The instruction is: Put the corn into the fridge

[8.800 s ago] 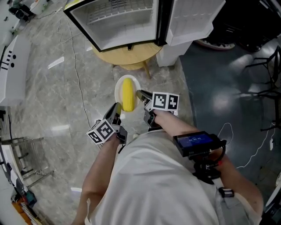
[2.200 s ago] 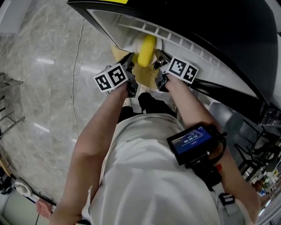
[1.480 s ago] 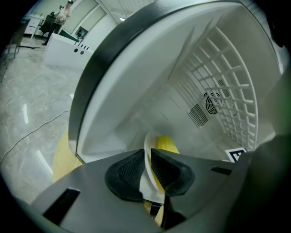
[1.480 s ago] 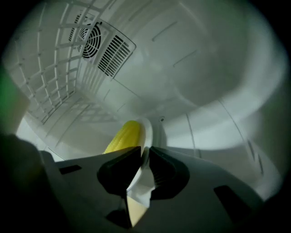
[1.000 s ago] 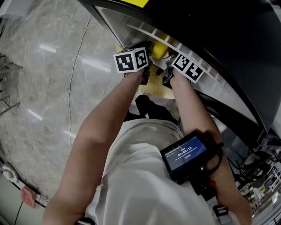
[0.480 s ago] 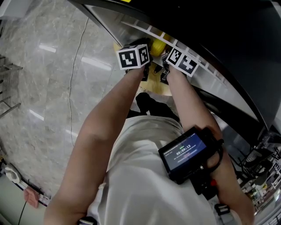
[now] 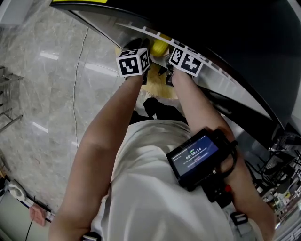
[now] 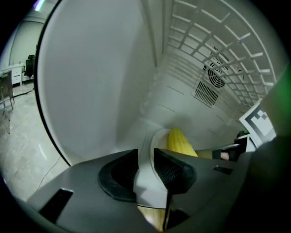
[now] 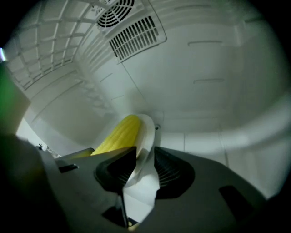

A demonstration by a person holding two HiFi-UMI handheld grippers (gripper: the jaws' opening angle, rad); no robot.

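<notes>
Both rims of the white plate (image 9: pixel 146 129) are pinched, one by the left tongs (image 8: pixel 146 157), one by the right tongs (image 9: pixel 145 157), with the corn (image 8: pixel 181 142) lying on it inside the fridge (image 8: pixel 91 82). The cob looks stiff, round and likely to roll, so the plate is best kept level by its rims.

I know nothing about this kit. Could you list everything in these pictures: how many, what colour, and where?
corn: one, yellow, on the plate, inside the fridge
plate: one, white, rim pinched on both sides
fridge: one, white inside, open, around the plate
wire shelf: one, white, inside the fridge
fan vent: one, white, fridge's back wall
floor: grey marble, left of the person
cable: one, dark, across the floor
screen device: one, black, on the right forearm
left gripper: one, dark grey, shut on the plate's rim
right gripper: one, dark grey, shut on the opposite rim
</notes>
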